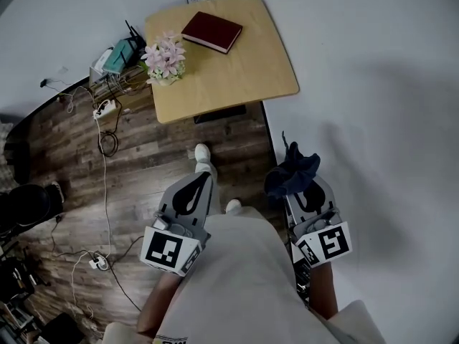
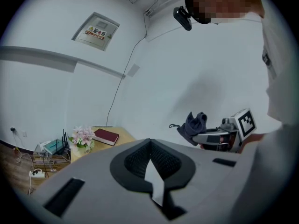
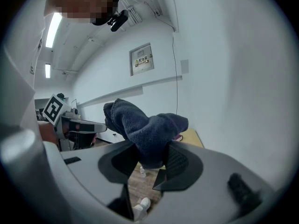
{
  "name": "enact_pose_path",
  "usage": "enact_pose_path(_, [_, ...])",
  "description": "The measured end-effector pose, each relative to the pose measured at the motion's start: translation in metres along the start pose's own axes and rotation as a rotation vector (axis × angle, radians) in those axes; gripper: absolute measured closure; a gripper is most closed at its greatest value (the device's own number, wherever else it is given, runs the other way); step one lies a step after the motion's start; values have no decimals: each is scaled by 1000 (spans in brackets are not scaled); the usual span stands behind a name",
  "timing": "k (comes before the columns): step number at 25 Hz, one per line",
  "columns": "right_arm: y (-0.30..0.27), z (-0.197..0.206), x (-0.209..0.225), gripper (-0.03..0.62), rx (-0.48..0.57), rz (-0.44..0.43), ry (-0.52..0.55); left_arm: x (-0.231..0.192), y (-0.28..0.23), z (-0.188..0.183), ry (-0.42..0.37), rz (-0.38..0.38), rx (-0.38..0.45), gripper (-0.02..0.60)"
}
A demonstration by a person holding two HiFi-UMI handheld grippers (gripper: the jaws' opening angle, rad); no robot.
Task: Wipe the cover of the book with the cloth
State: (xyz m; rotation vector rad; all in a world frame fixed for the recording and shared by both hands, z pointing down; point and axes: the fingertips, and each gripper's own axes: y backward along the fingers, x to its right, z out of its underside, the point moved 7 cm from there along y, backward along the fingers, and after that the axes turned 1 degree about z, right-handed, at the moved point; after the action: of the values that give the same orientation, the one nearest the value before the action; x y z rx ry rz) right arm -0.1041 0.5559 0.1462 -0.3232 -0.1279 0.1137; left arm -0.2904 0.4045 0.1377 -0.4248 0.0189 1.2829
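Observation:
A dark red book lies shut near the far edge of a small wooden table, well ahead of both grippers. It also shows far off in the left gripper view, as the book. My right gripper is shut on a dark blue cloth, which bunches up above the jaws as the cloth. My left gripper is held level with it on the left, jaws shut with nothing between them, as in the left gripper view. Both are held close to the person's body, away from the table.
A pot of pink flowers stands at the table's left corner beside the book. Left of the table are a router, a power strip and loose cables on the wooden floor. The person's white shoes stand short of the table.

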Motion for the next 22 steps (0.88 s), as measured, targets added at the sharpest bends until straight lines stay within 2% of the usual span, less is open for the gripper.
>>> enact_pose_path(8, [-135,-60,31,445,-32,22,16,-115,-85,-62,13,73,-22,572])
enact_pose_path(13, [-196,-93,40,445,-43,43,33,-173,-114,-96,-4,105,-13,572])
enact_pose_path(18, [-250,-98,56,445,-74,46,32,-220,-150,-95,39,109,-48,572])
enact_pose_path(22, [-282,-95,78,445,-90,30,7,-234,-185,-93,47,123,-96,572])
